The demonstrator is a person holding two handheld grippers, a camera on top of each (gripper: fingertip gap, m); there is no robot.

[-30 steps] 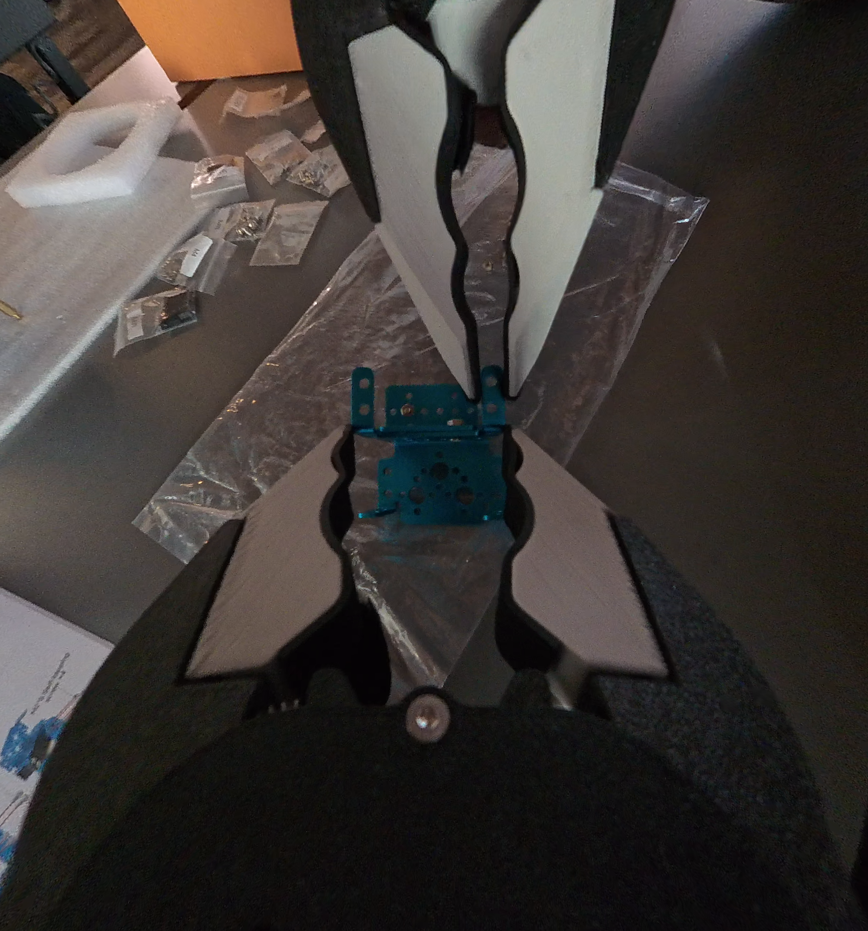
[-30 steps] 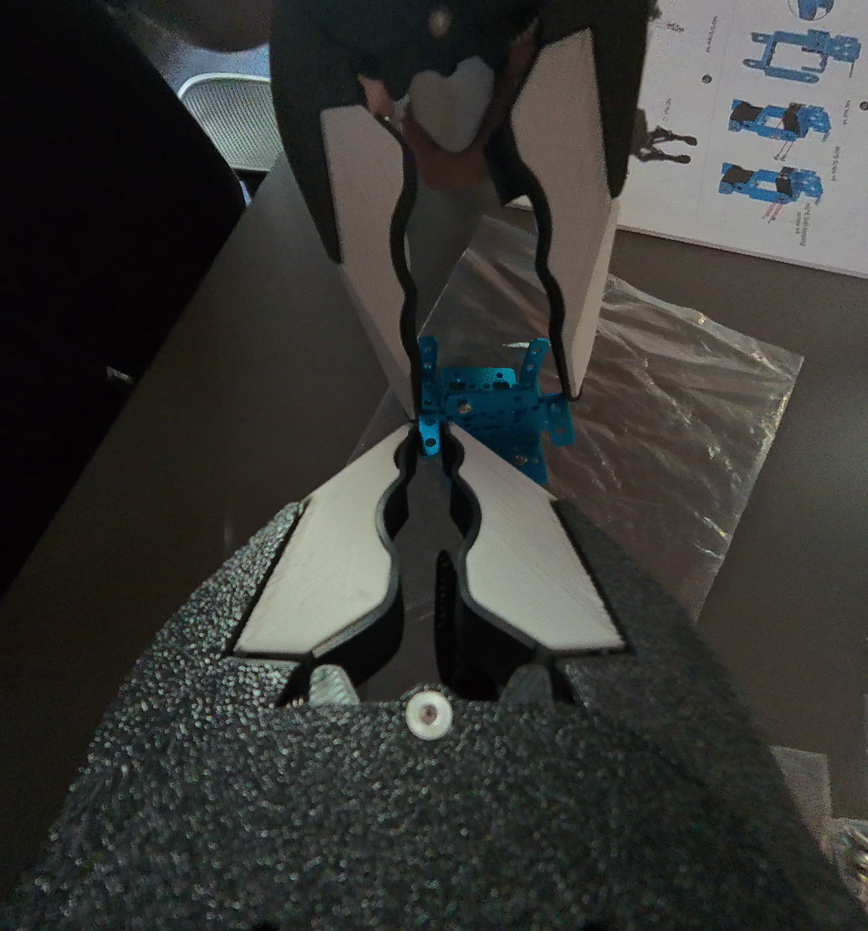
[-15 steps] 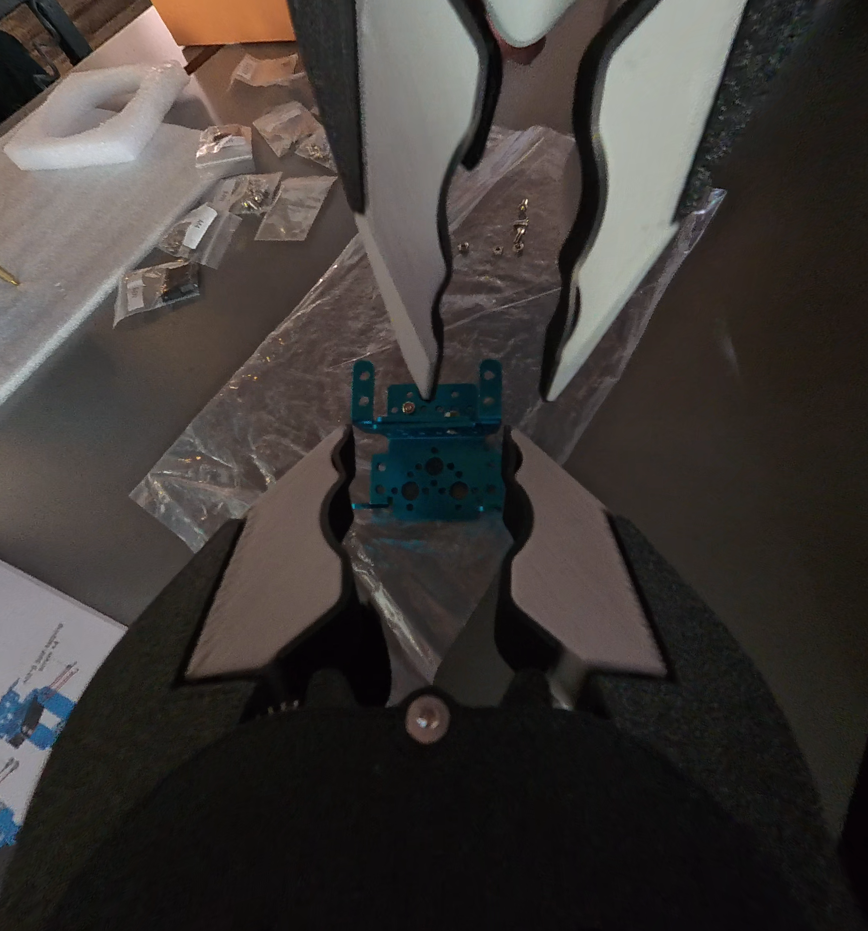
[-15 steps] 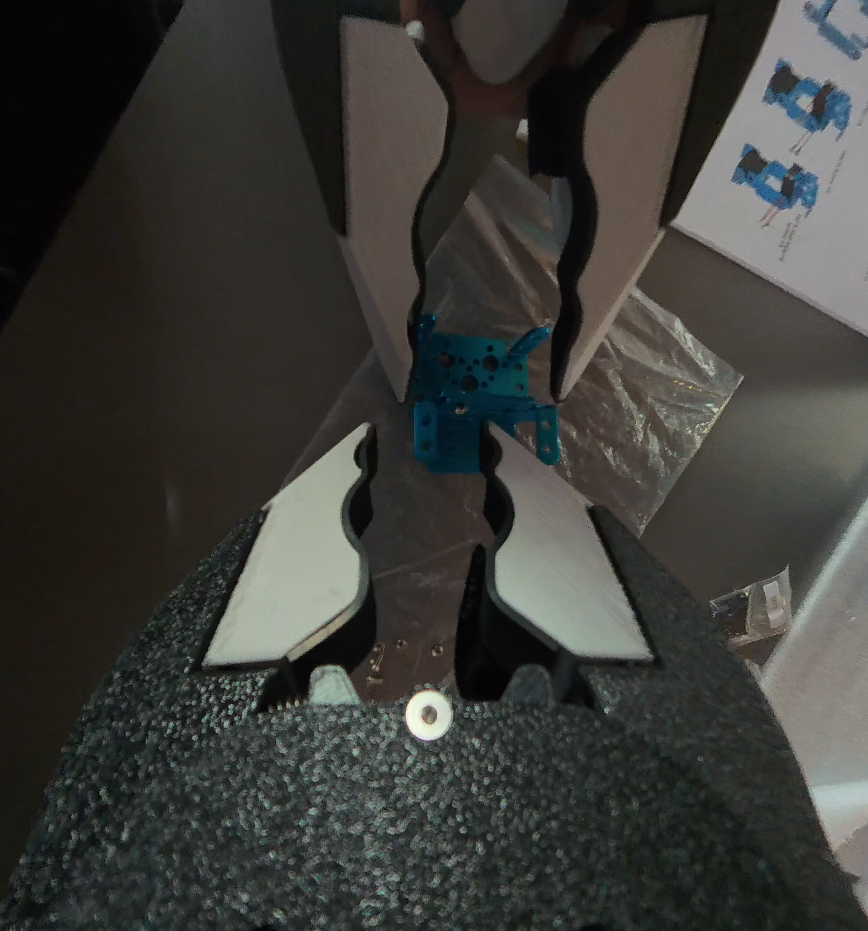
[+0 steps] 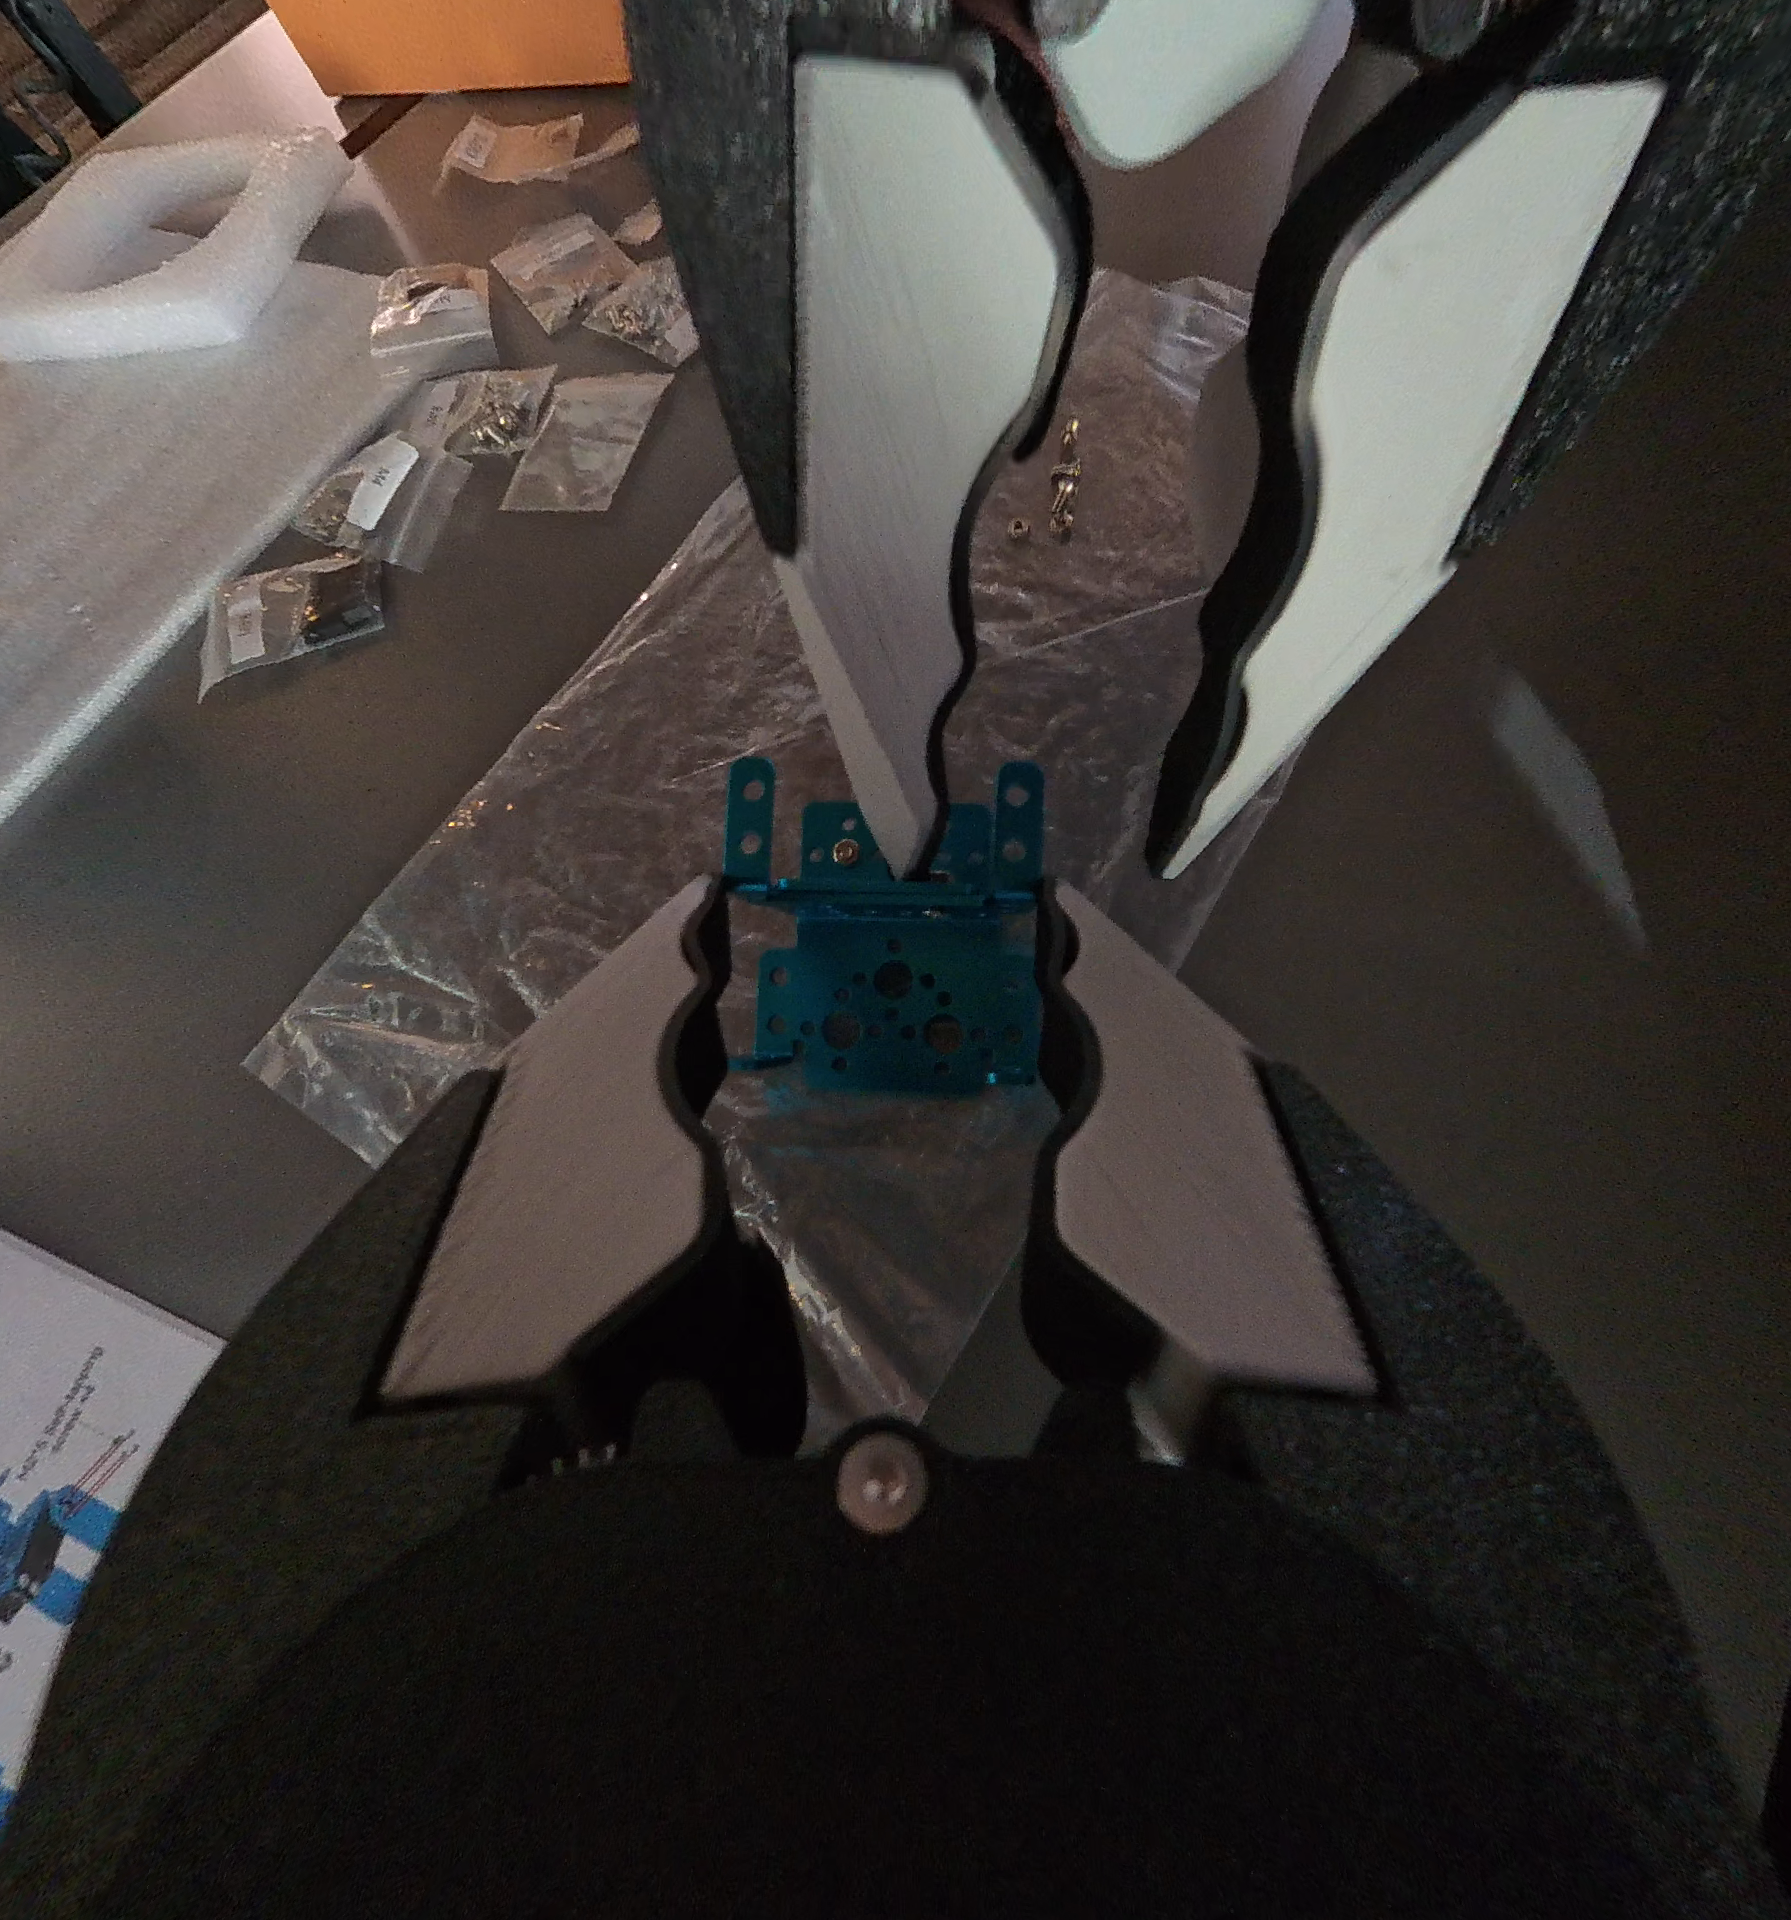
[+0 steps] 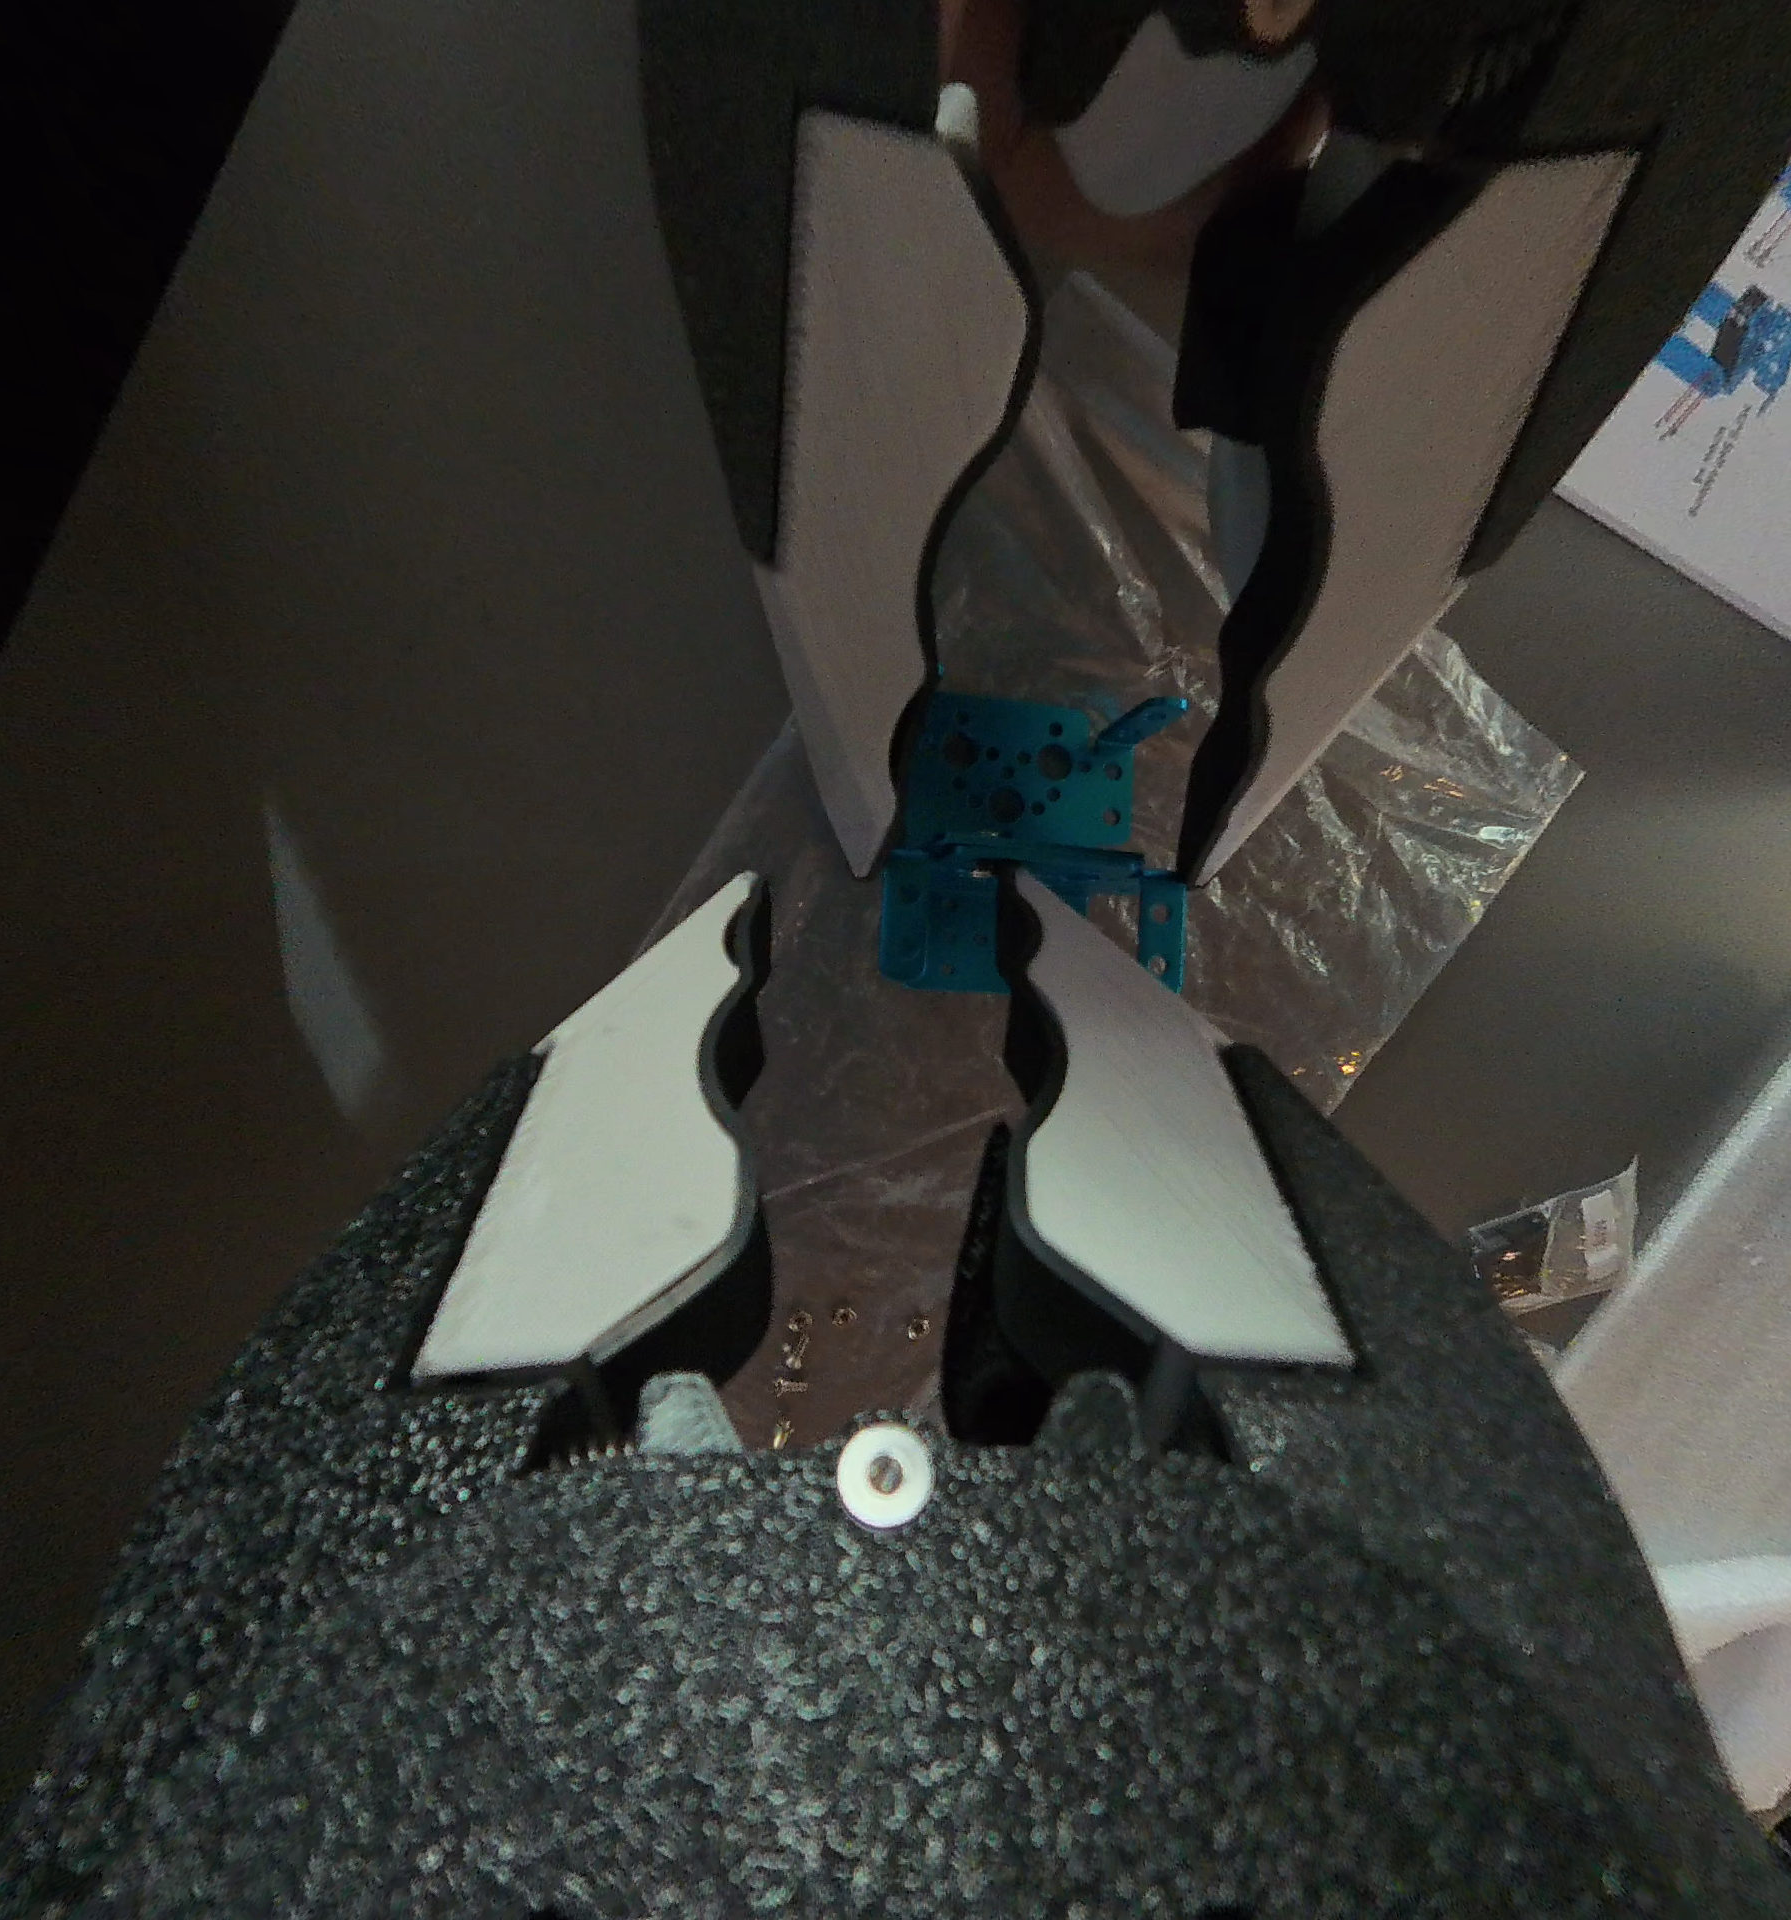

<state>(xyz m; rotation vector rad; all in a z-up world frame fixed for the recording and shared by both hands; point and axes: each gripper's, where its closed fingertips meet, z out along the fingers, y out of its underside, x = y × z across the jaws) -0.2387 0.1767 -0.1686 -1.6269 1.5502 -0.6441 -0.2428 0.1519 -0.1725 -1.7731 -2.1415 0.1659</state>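
left gripper [image 5: 880, 894] was clamped on the blue metal bracket [image 5: 896, 1013], one fingertip on each side edge, bracket held just above the clear plastic sheet [image 5: 579, 831] on the dark table [image 5: 1493, 1039]. bracket was a perforated plate with an angled piece screwed on at the far end and two small tabs sticking up.

right gripper [image 6: 891, 894] faced it from the opposite side, spread wide, gripping nothing. in the right wrist view one fingertip [image 6: 1026, 904] sat against the near angled piece of the bracket [image 6: 1016, 790], the other was off to the side and clear of it. in the left wrist view, right gripper [image 5: 1036, 852] came in from the top of frame, one tip down at the bracket's far edge, the other well off to the side over the sheet.

loose screws and nuts [image 5: 1057, 488] lay on the plastic sheet behind the bracket, also seen between the right gripper's fingers [image 6: 818, 1351].

small bags of hardware [image 5: 434, 436] scattered on the table beyond the sheet, next to a white foam block [image 5: 143, 260] on a white foam sheet [image 5: 60, 582]. printed instruction sheet [image 5: 29, 1507] with blue diagrams at the table's near edge, also visible in the right wrist view [image 6: 1722, 395].
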